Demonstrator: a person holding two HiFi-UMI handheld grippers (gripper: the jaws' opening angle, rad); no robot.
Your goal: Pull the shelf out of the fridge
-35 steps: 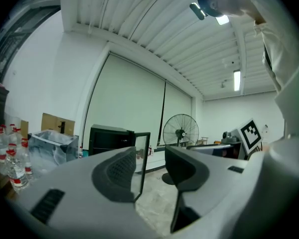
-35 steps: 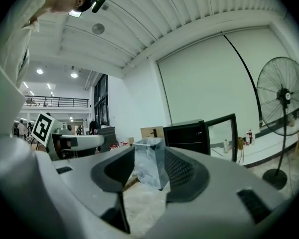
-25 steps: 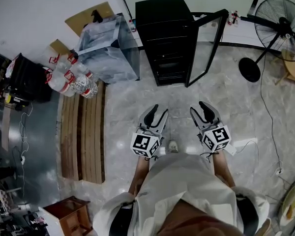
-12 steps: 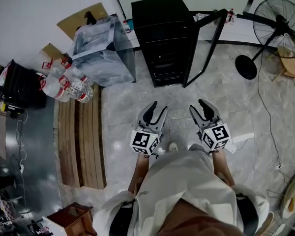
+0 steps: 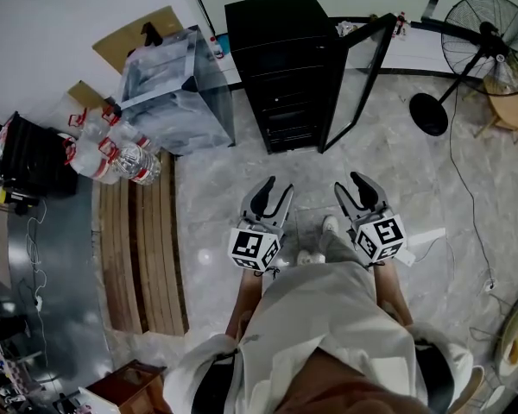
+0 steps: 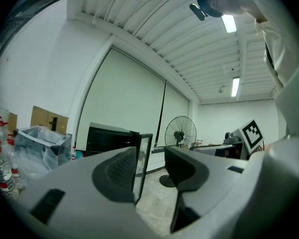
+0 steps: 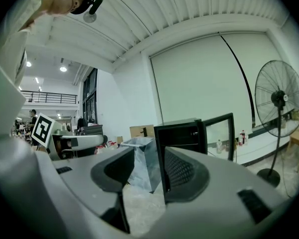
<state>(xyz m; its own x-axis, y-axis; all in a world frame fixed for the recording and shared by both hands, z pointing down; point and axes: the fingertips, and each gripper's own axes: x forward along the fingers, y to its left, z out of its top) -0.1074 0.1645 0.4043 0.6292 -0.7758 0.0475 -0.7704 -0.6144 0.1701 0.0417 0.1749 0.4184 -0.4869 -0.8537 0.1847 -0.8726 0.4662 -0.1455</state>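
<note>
The black fridge (image 5: 281, 59) stands on the floor ahead of me, its glass door (image 5: 359, 80) swung open to the right. Dark shelves (image 5: 287, 103) show faintly inside the open front. My left gripper (image 5: 274, 195) and right gripper (image 5: 356, 188) are held side by side, well short of the fridge. Both are open with nothing between their jaws. In the left gripper view the fridge (image 6: 107, 138) and door (image 6: 141, 158) lie beyond the left gripper (image 6: 149, 166). In the right gripper view the fridge (image 7: 182, 133) shows past the right gripper (image 7: 149, 171).
A clear plastic bin (image 5: 177, 93) stands left of the fridge, with water bottles (image 5: 112, 149) and a wooden pallet (image 5: 138, 248) beside it. A pedestal fan (image 5: 483, 37) with its cable is at the right. A shoe (image 5: 328, 227) shows between the grippers on the marble floor (image 5: 414, 197).
The fridge and bin have slid slightly left in the head view as I stepped toward the fridge. A shoe has come forward between the grippers. Both pairs of jaws keep the same gap.
</note>
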